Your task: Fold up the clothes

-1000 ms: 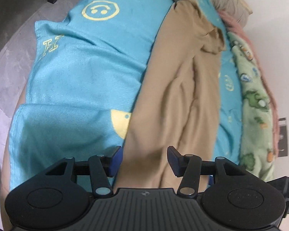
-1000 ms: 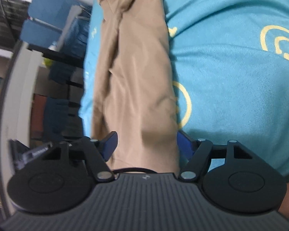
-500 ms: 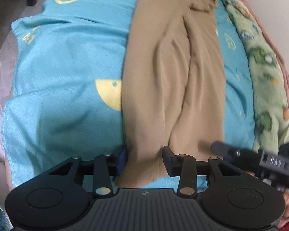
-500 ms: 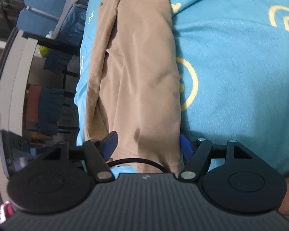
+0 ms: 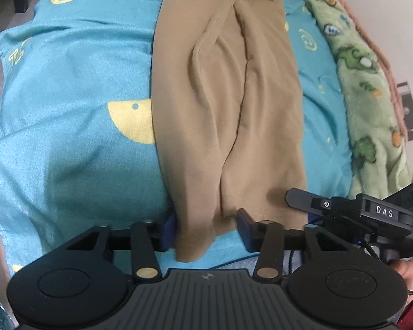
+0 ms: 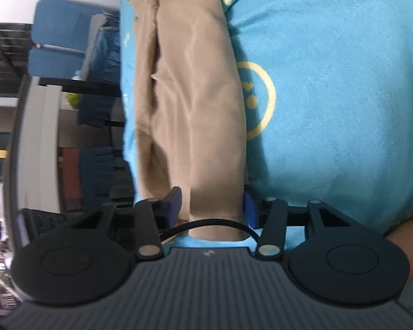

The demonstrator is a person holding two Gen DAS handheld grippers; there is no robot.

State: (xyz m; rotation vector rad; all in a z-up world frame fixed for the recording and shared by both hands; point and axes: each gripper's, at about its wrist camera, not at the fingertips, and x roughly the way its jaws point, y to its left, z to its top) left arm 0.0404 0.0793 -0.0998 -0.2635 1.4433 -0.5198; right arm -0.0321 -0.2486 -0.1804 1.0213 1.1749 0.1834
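Left gripper, jaws just closing, straddles the near hem of the tan garment, pads not yet pressing. Right gripper, likewise closing, brackets the hem's other corner. Garment extends toward 12 o'clock over the turquoise blanket; green fleece at 2 o'clock.

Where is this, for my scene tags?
Probably a bedroom: a tan garment lies on a teal smiley blanket over a soft bed-like surface, with a green fleece blanket alongside.
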